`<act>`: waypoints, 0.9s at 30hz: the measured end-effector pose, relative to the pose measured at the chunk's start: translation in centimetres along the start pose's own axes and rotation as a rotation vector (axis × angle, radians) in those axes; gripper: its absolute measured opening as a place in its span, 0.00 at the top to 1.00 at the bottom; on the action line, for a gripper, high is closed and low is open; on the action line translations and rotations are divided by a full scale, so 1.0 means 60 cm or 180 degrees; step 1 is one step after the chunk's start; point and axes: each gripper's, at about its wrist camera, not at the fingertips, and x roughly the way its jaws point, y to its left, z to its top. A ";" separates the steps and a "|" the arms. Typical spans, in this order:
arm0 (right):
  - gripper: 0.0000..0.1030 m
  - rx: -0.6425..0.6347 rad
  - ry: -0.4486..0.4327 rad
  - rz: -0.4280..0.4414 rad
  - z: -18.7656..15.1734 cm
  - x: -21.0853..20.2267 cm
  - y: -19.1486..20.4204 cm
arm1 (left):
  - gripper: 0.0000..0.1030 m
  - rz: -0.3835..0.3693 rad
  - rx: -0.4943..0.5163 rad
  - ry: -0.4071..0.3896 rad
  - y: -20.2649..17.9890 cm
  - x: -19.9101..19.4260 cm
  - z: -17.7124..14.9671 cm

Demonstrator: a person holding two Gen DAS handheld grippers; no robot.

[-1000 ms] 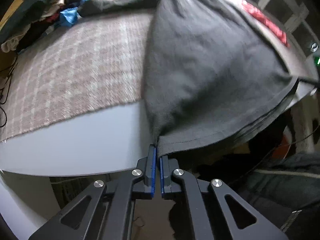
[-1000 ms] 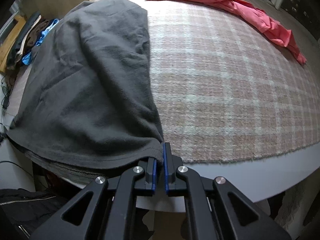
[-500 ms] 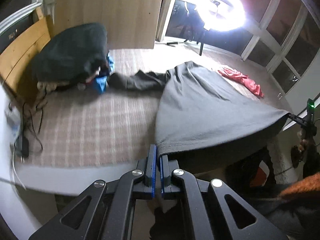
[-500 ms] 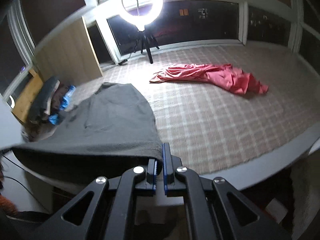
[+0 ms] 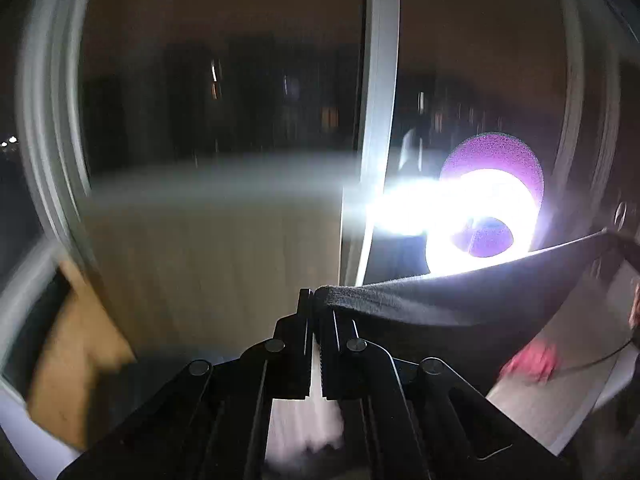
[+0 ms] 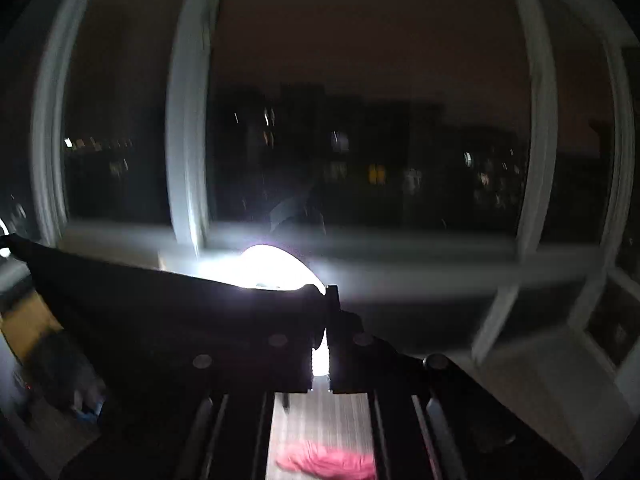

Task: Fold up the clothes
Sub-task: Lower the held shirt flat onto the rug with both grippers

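You have swung both claws up from the bed toward the windows; left claw (image 5: 314,300) and right claw (image 6: 326,300) each pinch a corner of the garment (image 5: 460,300), stretched between them. Next, lay it flat for folding.

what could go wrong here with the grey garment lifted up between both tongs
1. Each set of tongs, left tongs and right tongs, pinches only a thin corner of the dark grey garment; a tug might pull a corner free.
2. The ring light glares straight into both views, so the hem is hard to see.
3. The red garment lies below; the grey one could land on it.
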 end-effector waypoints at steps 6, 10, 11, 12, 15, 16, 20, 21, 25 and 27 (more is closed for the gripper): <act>0.97 -0.0017 -0.0232 0.0041 -0.005 -0.138 -0.025 | 0.98 0.0130 0.0381 -0.0423 -0.024 -0.180 0.040; 0.97 -0.0196 0.0067 0.0029 -0.123 -0.170 0.007 | 0.98 0.0086 0.0633 -0.0306 -0.034 -0.214 -0.065; 0.97 -0.0205 0.0189 0.0069 -0.160 -0.172 0.015 | 0.98 0.0052 0.0708 -0.0248 -0.035 -0.217 -0.102; 0.97 -0.0178 0.0318 0.0137 -0.198 -0.175 0.023 | 0.98 0.0042 0.0786 -0.0181 -0.034 -0.216 -0.143; 0.97 -0.0056 0.0820 0.0319 -0.353 -0.175 0.047 | 0.98 -0.0048 0.0719 0.0209 -0.008 -0.202 -0.291; 0.97 0.0020 0.0975 0.0334 -0.402 -0.176 0.055 | 0.98 -0.0109 0.0667 0.0378 0.002 -0.197 -0.347; 0.97 0.0395 0.1646 0.0221 -0.608 -0.182 0.072 | 0.98 -0.0449 0.0308 0.1246 0.033 -0.158 -0.587; 0.97 0.0521 0.1819 0.0196 -0.657 -0.182 0.072 | 0.98 -0.0548 0.0252 0.1474 0.034 -0.147 -0.645; 0.97 0.0898 0.2609 0.0062 -0.854 -0.171 0.069 | 0.98 -0.0723 0.0137 0.2318 0.027 -0.091 -0.854; 0.97 0.0977 0.2844 0.0050 -0.911 -0.173 0.078 | 0.98 -0.0799 0.0025 0.2506 0.027 -0.068 -0.908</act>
